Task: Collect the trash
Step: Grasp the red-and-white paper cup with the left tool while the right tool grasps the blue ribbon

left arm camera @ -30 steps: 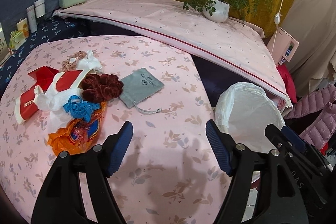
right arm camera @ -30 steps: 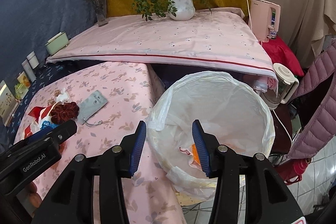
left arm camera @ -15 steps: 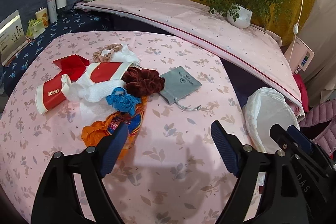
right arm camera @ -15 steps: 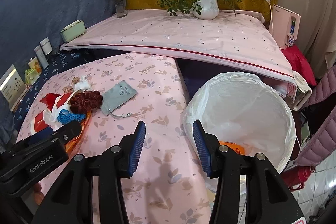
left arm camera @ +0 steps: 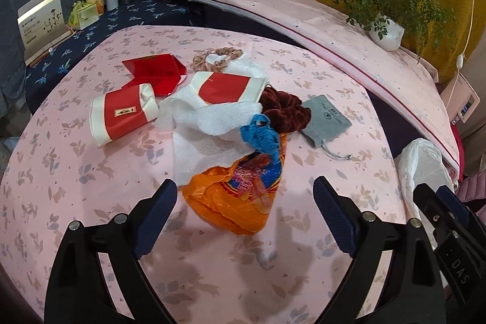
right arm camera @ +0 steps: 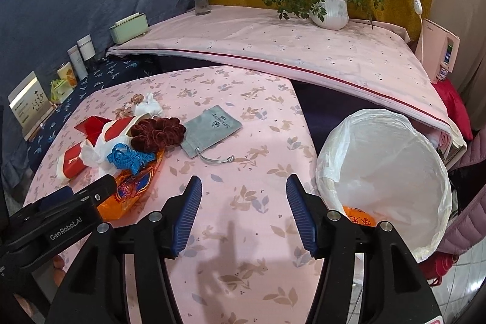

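"GenRobot.AI" reads white on the black left gripper body (right arm camera: 65, 228) in the right wrist view; "DAS" shows on the right gripper body (left arm camera: 458, 271) in the left wrist view. Print on the grey pouch (right arm camera: 212, 126) and the standing card (left arm camera: 41, 20) is too small to read.

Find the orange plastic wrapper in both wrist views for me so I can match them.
Left wrist: orange plastic wrapper low centre, between the open left claw tips.
Right wrist: lower left, beside the left claw's body, under the blue ribbon.
Shared landmark: grey drawstring pouch, right of the dark red scrunchie.
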Action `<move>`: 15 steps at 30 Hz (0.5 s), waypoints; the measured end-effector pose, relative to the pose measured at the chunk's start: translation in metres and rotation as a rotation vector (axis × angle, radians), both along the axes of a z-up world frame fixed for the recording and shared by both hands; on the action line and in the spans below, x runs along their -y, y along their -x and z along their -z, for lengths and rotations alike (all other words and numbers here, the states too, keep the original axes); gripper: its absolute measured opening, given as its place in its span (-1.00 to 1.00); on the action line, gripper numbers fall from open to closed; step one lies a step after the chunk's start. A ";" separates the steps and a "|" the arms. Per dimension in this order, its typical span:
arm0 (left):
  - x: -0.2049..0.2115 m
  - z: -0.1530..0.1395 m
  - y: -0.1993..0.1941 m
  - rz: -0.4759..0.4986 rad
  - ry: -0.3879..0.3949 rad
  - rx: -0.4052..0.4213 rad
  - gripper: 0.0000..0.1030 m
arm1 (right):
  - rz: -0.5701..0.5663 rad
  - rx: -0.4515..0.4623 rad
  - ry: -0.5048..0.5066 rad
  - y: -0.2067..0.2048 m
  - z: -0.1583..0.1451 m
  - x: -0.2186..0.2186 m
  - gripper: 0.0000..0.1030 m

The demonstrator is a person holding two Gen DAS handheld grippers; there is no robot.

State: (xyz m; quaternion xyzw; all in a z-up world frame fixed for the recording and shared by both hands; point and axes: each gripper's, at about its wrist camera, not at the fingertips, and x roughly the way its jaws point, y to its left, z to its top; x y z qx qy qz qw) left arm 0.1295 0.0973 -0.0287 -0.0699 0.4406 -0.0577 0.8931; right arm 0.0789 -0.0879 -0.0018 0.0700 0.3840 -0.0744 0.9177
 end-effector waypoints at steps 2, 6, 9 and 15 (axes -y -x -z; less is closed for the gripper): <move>-0.009 0.007 -0.003 -0.016 0.001 -0.018 0.68 | -0.007 -0.003 -0.005 -0.003 0.001 -0.003 0.10; -0.021 0.019 -0.009 -0.026 0.024 -0.053 0.68 | -0.020 -0.016 -0.021 -0.009 0.006 -0.009 0.10; -0.026 0.028 -0.013 -0.026 0.034 -0.083 0.68 | -0.029 -0.027 -0.034 -0.015 0.010 -0.014 0.10; -0.047 0.031 -0.019 -0.065 0.056 -0.086 0.68 | -0.065 -0.034 -0.042 -0.028 0.012 -0.030 0.10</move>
